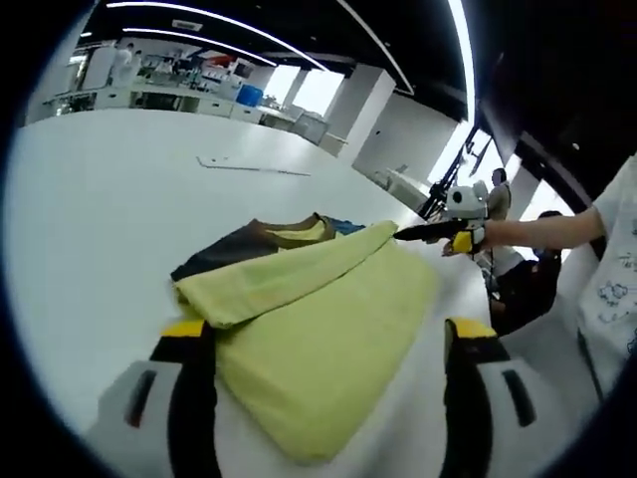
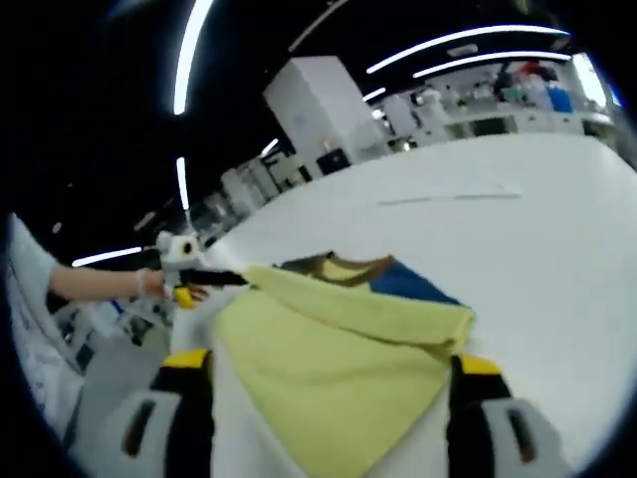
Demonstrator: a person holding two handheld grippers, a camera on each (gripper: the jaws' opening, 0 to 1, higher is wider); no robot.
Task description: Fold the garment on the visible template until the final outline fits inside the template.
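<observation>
A yellow-green garment (image 1: 328, 368) (image 2: 309, 398) lies on the white table (image 1: 119, 219) (image 2: 557, 239). One flap (image 1: 289, 274) (image 2: 368, 311) is folded across it. A brown collar (image 1: 289, 231) (image 2: 348, 267) with dark and blue cloth shows beyond the fold. My left gripper (image 1: 326, 329) is open, its jaws wide apart over the garment's near edge. My right gripper (image 2: 325, 360) is open the same way. In the left gripper view the right gripper (image 1: 400, 234) reaches the flap's tip. In the right gripper view the left gripper (image 2: 242, 278) touches the flap's other end.
A thin pale strip (image 1: 249, 165) (image 2: 448, 197) lies on the table beyond the garment. A person's arm (image 1: 547, 231) (image 2: 100, 282) comes in from the side. Other people (image 1: 498, 194) stand past the table edge. Benches line the far wall.
</observation>
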